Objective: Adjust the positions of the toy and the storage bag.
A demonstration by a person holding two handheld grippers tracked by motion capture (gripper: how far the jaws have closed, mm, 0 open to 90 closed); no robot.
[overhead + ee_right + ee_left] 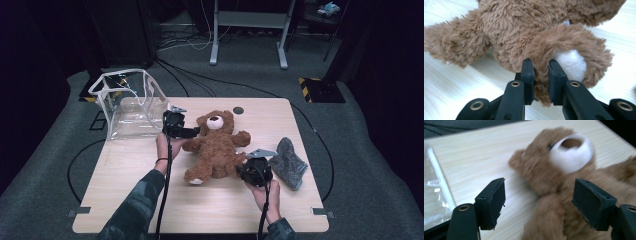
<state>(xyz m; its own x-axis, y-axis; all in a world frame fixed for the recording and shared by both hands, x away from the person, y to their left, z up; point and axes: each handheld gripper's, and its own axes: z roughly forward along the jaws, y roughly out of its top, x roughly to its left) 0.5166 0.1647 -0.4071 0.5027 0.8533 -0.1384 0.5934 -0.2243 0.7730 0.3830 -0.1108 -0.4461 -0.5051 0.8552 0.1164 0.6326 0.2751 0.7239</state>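
High view: brown teddy bear (216,147) lies on its back mid-table (150,200), head toward the far edge. Clear zip pouch (131,104) stands open at the far-left corner, grey sock (290,162) lies near the right edge. Left gripper (192,131) sits beside the bear's head and arm; right gripper (241,171) is at its near foot.

Left gripper view: jaws wide apart, straddling the bear's upper arm and shoulder, nothing gripped. Frame is blurred. Risk: closing off-centre catches only fur or misses the arm.

Right gripper view: jaws narrow, pinching a fold of plush on the white-soled foot (571,63). Hold is shallow; lifting from here could let the fur slip out, or leave the bear dangling and swinging from one leg.
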